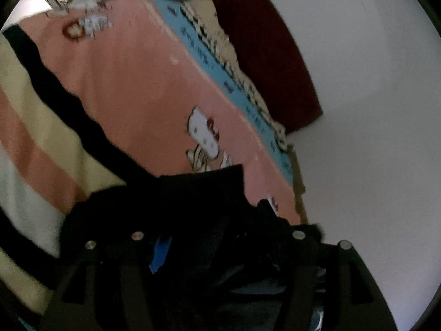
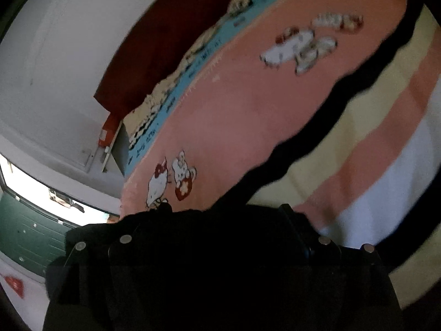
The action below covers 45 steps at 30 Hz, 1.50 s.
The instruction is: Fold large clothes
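The bed is the largest thing, covered by a pink sheet (image 1: 132, 91) with printed cartoon cats and a light blue border (image 1: 209, 63) along its far edge. Behind the bed, a dark red headboard (image 1: 264, 55) stands against a white wall (image 1: 372, 110).

On the sheet lies a large striped garment (image 2: 372, 138) with cream, pink and white bands and a black edge; in the left wrist view it fills the left side (image 1: 30, 138), in the right wrist view the right side.

Black cloth (image 1: 198, 201) of the garment is bunched directly in front of the left gripper (image 1: 217, 237) and reaches down between its two fingers. The fingers stand partly apart, but the picture is dark and I cannot tell if the pads press on the cloth.

In the right wrist view, black cloth (image 2: 193, 220) also lies over and between the fingers of the right gripper (image 2: 220, 234). These fingers stand wide apart, and whether they grip the fabric is not visible.
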Available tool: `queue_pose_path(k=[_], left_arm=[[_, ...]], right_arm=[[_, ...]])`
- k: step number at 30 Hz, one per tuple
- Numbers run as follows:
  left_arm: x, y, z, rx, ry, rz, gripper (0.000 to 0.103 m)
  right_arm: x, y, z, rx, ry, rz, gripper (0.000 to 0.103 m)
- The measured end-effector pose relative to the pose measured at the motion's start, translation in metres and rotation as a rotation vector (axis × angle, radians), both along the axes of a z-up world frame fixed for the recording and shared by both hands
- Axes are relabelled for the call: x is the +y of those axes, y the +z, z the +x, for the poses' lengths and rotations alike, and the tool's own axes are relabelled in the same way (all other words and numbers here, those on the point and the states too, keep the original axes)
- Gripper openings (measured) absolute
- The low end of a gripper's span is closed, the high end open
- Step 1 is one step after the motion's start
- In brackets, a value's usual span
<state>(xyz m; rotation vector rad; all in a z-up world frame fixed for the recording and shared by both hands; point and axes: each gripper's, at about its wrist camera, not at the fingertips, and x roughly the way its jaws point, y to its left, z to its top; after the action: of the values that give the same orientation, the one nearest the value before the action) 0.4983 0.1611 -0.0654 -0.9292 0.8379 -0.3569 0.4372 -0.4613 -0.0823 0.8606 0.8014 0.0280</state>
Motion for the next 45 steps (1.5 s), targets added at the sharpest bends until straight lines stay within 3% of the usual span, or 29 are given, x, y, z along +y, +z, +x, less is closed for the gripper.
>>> queue_pose_path(k=[6, 9, 13, 16, 22, 29, 32, 34, 36, 45], left_arm=[[0.012, 0.062, -0.04, -0.048, 0.026, 0.198, 0.057], [0.001, 0.085, -0.062, -0.081, -0.021, 0.286, 0.057], [-0.027, 0.093, -0.083, -0.103, -0.107, 0.37, 0.057], [-0.062, 0.084, -0.089, -0.11, -0.19, 0.42, 0.057], [-0.142, 0.059, -0.068, -0.117, -0.326, 0.578, 0.057], [-0.203, 0.041, 0.008, -0.082, -0.345, 0.769, 0.058], [-0.207, 0.018, 0.039, -0.029, -0.324, 0.81, 0.067], [-0.207, -0.004, 0.056, 0.006, -0.324, 0.786, 0.071], [-0.204, -0.016, 0.067, 0.013, -0.316, 0.761, 0.073], [-0.217, -0.04, 0.095, 0.032, -0.303, 0.832, 0.074]], right_arm=[[0.004, 0.077, -0.033, -0.092, 0.046, -0.12, 0.078], [0.03, 0.11, -0.051, -0.128, 0.124, -0.202, 0.079], [0.081, 0.128, -0.064, -0.138, 0.246, -0.337, 0.078], [0.12, 0.123, -0.07, -0.128, 0.334, -0.436, 0.078], [0.164, 0.097, -0.054, -0.1, 0.438, -0.511, 0.078], [0.17, 0.073, 0.007, -0.056, 0.449, -0.55, 0.078], [0.163, 0.059, 0.034, -0.015, 0.458, -0.565, 0.08], [0.161, 0.044, 0.051, 0.009, 0.482, -0.589, 0.083], [0.158, 0.029, 0.06, 0.024, 0.481, -0.582, 0.087], [0.156, -0.005, 0.094, 0.06, 0.444, -0.601, 0.091]])
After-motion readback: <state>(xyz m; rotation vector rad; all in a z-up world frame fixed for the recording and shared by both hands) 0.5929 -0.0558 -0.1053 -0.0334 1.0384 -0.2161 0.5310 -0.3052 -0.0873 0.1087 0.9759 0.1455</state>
